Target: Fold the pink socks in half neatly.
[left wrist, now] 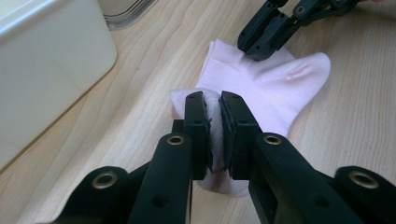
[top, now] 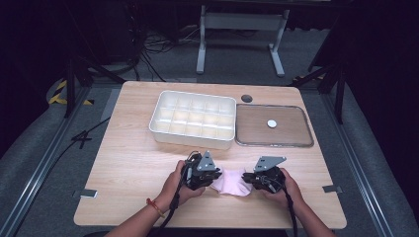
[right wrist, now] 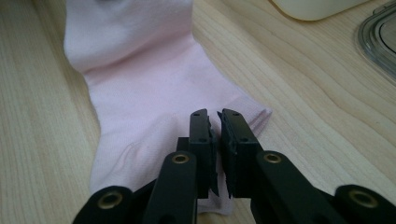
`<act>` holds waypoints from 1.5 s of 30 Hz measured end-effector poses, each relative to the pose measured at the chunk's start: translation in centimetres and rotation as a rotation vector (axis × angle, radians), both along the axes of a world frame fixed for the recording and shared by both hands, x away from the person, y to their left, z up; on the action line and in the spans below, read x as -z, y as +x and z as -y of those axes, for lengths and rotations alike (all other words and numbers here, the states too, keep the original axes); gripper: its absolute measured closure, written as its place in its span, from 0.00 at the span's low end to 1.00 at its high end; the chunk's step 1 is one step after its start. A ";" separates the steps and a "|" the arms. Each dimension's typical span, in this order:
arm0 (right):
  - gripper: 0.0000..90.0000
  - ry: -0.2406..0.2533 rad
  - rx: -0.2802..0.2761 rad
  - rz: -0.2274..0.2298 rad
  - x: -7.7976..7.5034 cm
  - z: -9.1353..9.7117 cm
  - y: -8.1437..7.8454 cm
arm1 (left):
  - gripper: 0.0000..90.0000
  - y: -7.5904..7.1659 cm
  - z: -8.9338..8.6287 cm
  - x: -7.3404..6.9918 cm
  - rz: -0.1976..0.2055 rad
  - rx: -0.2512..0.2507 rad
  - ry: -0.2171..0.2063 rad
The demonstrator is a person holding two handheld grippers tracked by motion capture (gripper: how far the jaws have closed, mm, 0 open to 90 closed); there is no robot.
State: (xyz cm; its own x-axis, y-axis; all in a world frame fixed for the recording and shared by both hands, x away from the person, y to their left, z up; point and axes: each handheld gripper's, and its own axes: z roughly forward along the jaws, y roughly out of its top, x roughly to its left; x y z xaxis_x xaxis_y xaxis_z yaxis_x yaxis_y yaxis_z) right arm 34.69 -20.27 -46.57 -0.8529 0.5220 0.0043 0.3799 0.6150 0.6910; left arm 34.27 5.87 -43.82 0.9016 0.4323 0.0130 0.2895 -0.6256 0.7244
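Left gripper (left wrist: 213, 119) clamps the pale pink cotton sock (left wrist: 275, 88)'s end; right gripper (right wrist: 215, 128), at its 3 o'clock, nips the cuff edge barely. You re-bite deeper before folding.

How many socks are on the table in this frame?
1. A single pink sock lies flat on the table near the front edge, between the left tongs and the right tongs. The organizer box's compartments look empty, though their floors show partly.
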 end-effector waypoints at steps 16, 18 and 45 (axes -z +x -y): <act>0.93 0.020 0.001 -0.018 0.2 0.2 0.2 | 0.91 0.4 2.5 -0.2 0.011 0.039 0.051; 0.93 0.018 0.003 -0.017 0.2 0.1 0.2 | 0.91 0.5 2.8 -0.2 0.007 0.036 0.058; 0.92 0.000 0.019 -0.020 0.0 0.3 0.2 | 0.74 0.8 4.1 -0.6 -0.052 0.058 -0.095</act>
